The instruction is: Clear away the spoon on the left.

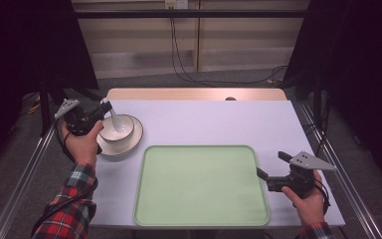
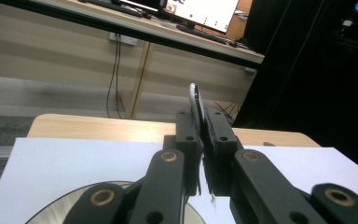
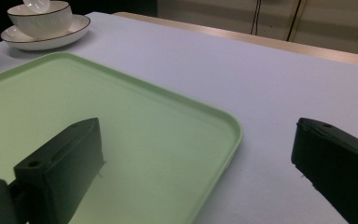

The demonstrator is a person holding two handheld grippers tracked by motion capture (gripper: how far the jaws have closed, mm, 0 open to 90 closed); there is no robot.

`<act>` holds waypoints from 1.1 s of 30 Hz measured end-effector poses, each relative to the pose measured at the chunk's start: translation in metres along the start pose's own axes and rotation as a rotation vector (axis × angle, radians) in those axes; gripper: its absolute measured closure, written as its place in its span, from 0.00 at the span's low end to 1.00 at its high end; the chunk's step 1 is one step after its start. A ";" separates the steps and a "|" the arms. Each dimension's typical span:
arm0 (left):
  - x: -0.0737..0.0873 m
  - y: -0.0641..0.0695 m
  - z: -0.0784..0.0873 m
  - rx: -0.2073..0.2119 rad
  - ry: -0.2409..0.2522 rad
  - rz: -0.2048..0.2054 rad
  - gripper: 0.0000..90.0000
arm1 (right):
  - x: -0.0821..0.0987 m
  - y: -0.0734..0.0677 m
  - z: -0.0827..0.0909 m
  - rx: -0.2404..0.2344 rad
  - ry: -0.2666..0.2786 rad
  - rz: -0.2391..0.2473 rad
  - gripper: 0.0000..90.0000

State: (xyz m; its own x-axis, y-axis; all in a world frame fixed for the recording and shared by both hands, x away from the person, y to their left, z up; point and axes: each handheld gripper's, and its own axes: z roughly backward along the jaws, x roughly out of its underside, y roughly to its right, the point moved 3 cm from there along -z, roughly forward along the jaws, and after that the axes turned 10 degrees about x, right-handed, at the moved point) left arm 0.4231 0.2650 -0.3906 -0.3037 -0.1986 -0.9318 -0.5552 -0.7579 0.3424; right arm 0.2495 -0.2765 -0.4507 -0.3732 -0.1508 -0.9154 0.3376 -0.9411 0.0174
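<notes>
Left claw (image 1: 105,107): clamped tight on the white spoon (image 1: 114,121) handle, above the bowl (image 1: 122,130).
Right claw (image 1: 271,165): jaws wide apart, empty, well right of the bowl.

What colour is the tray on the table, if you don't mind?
Pale green; the tray shows best in the high view.

White spoon (image 1: 115,122) — pinched between black jaws of left gripper (image 1: 103,107). White bowl (image 1: 120,130), dark rim line, on white saucer (image 1: 130,145) with same dark edging. Pale green tray (image 1: 201,186) on lavender-white table cover (image 1: 219,122); light wood table edge (image 1: 194,94) beyond. Right gripper (image 1: 270,167) black, grey plate on top. Sleeves — red, white, dark plaid (image 1: 69,204).
</notes>
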 end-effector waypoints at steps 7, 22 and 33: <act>-0.006 0.013 0.001 0.060 -0.012 0.014 0.95 | 0.000 0.000 0.000 0.002 -0.002 0.000 0.02; -0.012 0.036 0.002 0.162 -0.067 0.000 0.95 | 0.001 -0.002 -0.001 0.000 -0.003 0.006 0.01; -0.008 0.054 0.000 0.238 -0.087 0.012 0.95 | 0.000 0.000 0.001 0.007 0.010 -0.006 0.01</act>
State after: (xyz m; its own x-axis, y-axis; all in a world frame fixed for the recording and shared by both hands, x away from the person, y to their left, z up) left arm 0.3956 0.2259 -0.3643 -0.3714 -0.1444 -0.9172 -0.7145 -0.5864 0.3816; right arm 0.2489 -0.2771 -0.4505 -0.3667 -0.1419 -0.9195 0.3291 -0.9442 0.0144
